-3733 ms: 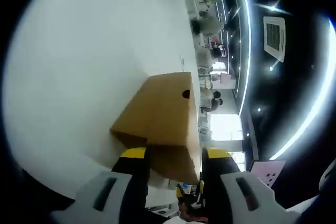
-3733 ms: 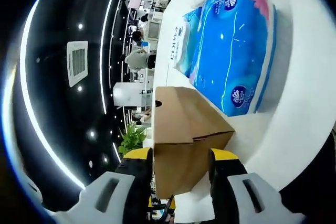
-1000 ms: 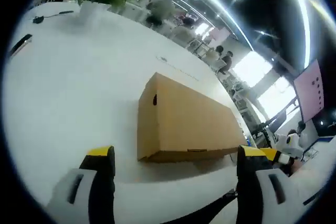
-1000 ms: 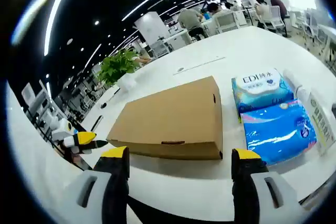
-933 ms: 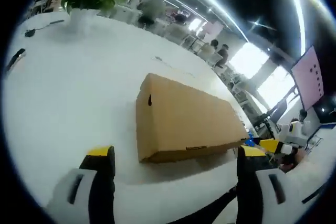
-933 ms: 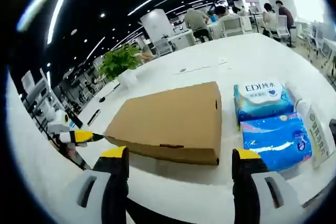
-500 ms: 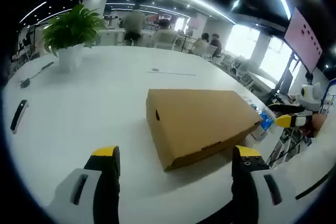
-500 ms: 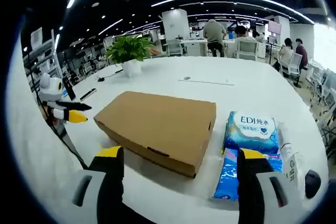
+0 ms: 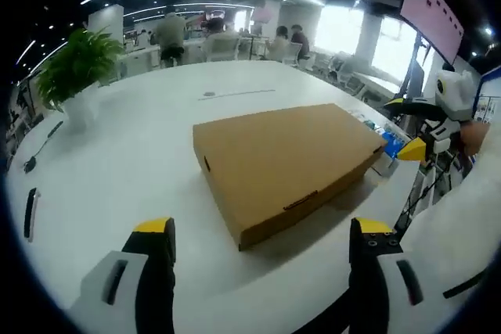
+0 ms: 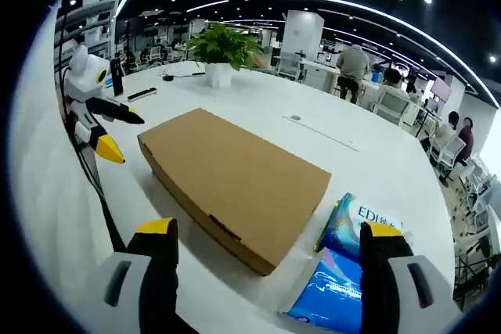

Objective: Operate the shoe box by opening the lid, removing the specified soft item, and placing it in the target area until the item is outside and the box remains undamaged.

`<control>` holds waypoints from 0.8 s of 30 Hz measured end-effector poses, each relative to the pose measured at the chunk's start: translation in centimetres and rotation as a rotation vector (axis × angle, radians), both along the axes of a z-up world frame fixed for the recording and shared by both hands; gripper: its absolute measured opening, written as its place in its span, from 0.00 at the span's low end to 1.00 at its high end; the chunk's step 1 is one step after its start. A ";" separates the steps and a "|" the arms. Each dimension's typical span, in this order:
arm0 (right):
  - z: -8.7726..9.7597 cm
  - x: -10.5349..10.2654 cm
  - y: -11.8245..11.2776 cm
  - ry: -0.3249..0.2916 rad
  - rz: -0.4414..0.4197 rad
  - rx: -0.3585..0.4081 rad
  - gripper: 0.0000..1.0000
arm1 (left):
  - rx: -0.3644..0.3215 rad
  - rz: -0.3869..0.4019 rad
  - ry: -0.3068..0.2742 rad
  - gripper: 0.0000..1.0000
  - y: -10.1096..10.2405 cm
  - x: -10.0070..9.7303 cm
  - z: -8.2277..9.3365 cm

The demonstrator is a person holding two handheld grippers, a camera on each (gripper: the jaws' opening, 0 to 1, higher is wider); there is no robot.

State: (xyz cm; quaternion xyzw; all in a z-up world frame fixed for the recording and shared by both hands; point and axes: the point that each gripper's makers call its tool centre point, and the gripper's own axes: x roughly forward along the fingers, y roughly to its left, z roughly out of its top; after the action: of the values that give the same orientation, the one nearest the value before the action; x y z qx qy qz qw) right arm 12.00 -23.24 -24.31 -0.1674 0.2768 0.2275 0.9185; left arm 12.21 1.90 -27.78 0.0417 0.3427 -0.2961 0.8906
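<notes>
**Shoe box closed on table, both grippers open and clear of it**

Left gripper view: left gripper (image 9: 258,271) at 6 o'clock, jaws spread wide, nothing between them, not touching anything. Just beyond, at centre frame, the shoe box (image 9: 286,162) lies flat on the white table (image 9: 125,154), lid down. Its long front edge runs from 6 toward 3 o'clock; a small hole shows on the short end at 9 o'clock. At 3 o'clock, past the box's far corner, the right gripper (image 9: 427,134) comes into frame, apart from the box. A black pen-like object (image 9: 30,213) lies at 9 o'clock; a potted plant (image 9: 74,76) stands at 10 o'clock. Seated people (image 9: 223,37) at 12 o'clock, far back.

Right gripper view: right gripper (image 10: 266,275) at 6 o'clock, jaws wide apart, empty. Box (image 10: 235,181) at centre, closed. Blue soft packs (image 10: 344,267) lie just beside its right edge, at 4 to 5 o'clock. Left gripper (image 10: 98,119) at 9 o'clock, clear of the box. Plant (image 10: 223,48) at 11 o'clock.
</notes>
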 end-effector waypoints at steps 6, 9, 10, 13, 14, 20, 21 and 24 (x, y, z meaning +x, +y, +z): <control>-0.7 1.1 0.0 0.008 -0.022 0.022 0.99 | 0.038 -0.011 -0.030 0.84 0.1 1.1 -0.1; -0.8 1.4 0.2 -0.017 0.011 0.011 0.97 | 0.040 0.011 -0.019 0.85 0.5 1.5 -0.7; -1.1 1.4 0.1 0.000 0.010 0.004 0.98 | 0.047 0.011 -0.022 0.85 0.5 1.5 -0.8; -1.2 1.7 0.1 0.007 0.022 0.011 0.98 | 0.052 0.005 -0.031 0.83 0.5 1.6 -0.8; -1.3 1.7 0.2 0.014 0.023 0.018 0.98 | 0.047 0.004 -0.032 0.82 0.5 1.6 -0.9; -3.1 1.7 0.7 0.075 0.035 0.025 0.96 | 0.084 -0.052 -0.058 0.76 -0.1 2.1 -1.6; -3.2 1.7 0.9 0.076 0.037 0.043 0.95 | 0.086 -0.055 -0.061 0.75 -0.2 2.2 -1.5; -3.4 1.7 1.3 0.095 0.017 0.088 0.94 | 0.082 -0.057 -0.064 0.75 -0.5 2.7 -1.3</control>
State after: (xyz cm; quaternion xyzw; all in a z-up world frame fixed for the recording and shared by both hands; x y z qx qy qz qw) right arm 13.67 -21.93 -27.76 -0.1183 0.3085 0.2550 0.9087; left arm 14.93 1.39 -29.12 0.0972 0.3245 -0.3057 0.8898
